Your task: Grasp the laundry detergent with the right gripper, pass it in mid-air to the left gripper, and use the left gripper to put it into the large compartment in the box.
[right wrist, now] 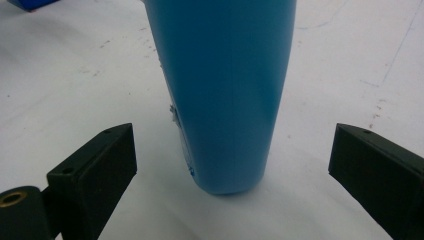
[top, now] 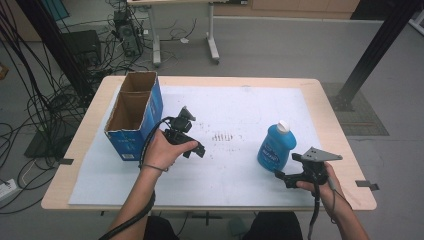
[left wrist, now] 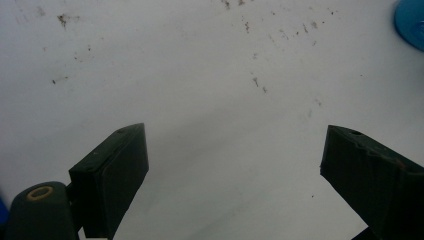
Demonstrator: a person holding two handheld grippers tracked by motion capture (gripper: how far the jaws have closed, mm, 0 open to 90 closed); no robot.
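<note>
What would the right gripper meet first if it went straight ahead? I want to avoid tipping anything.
Most likely the blue bottle: it stands upright straight ahead of the open right gripper, centred between its fingers, apparently untouched.

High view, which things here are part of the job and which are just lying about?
In the job:
blue bottle, upright on the white mat, ahead of the open right gripper
right gripper

Lying about:
cardboard box, open-topped, at the table's left
left gripper, open over bare mat
</note>
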